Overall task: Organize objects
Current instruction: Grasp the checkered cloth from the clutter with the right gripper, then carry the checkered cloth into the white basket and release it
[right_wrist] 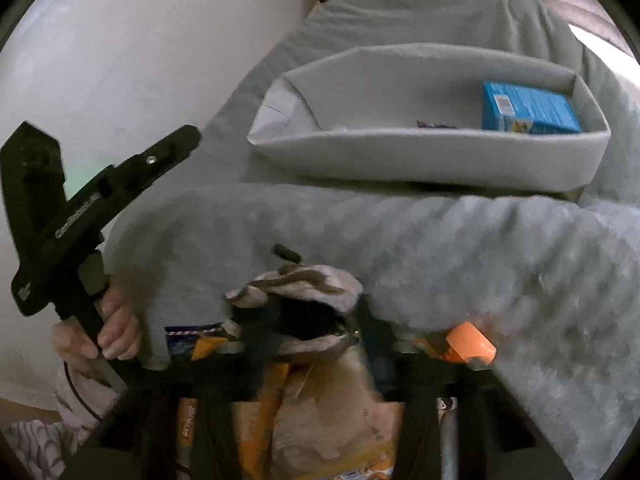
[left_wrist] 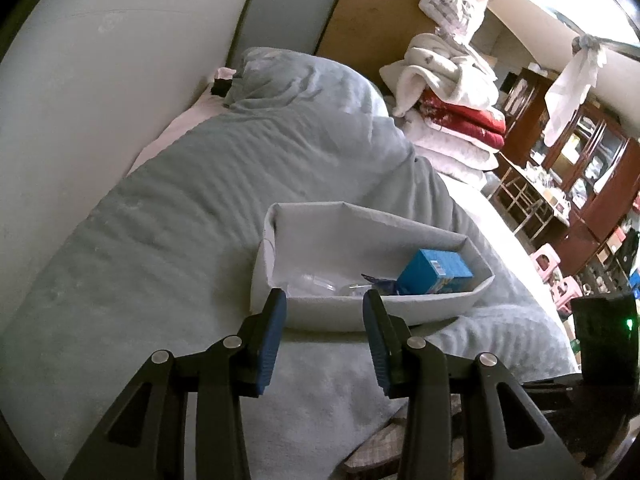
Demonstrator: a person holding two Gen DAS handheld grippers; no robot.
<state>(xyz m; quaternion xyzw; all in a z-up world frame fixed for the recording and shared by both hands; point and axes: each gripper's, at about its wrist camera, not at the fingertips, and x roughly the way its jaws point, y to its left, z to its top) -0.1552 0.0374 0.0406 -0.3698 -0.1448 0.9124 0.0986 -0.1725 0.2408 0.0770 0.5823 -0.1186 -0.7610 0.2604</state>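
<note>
A white fabric bin [left_wrist: 436,308] sits on a grey blanket on the bed. Inside it are a blue box [left_wrist: 436,272], a clear plastic item [left_wrist: 316,285] and a dark blue wrapper [left_wrist: 376,280]. My left gripper [left_wrist: 324,300] is open and empty, just in front of the bin's near wall. In the right wrist view the bin [right_wrist: 420,156] and blue box [right_wrist: 528,108] lie ahead. My right gripper [right_wrist: 308,316] is shut on a striped grey-brown cloth pouch [right_wrist: 304,284], low at the bed's edge. The left gripper's body [right_wrist: 84,204] shows at the left, held by a hand.
Folded blankets and red cushions [left_wrist: 452,112] are stacked at the head of the bed. A wooden cabinet [left_wrist: 592,168] and pink stools [left_wrist: 546,260] stand to the right. Yellow snack packets [right_wrist: 320,412] and an orange cap [right_wrist: 468,340] lie below my right gripper. A white wall [right_wrist: 140,60] is at the left.
</note>
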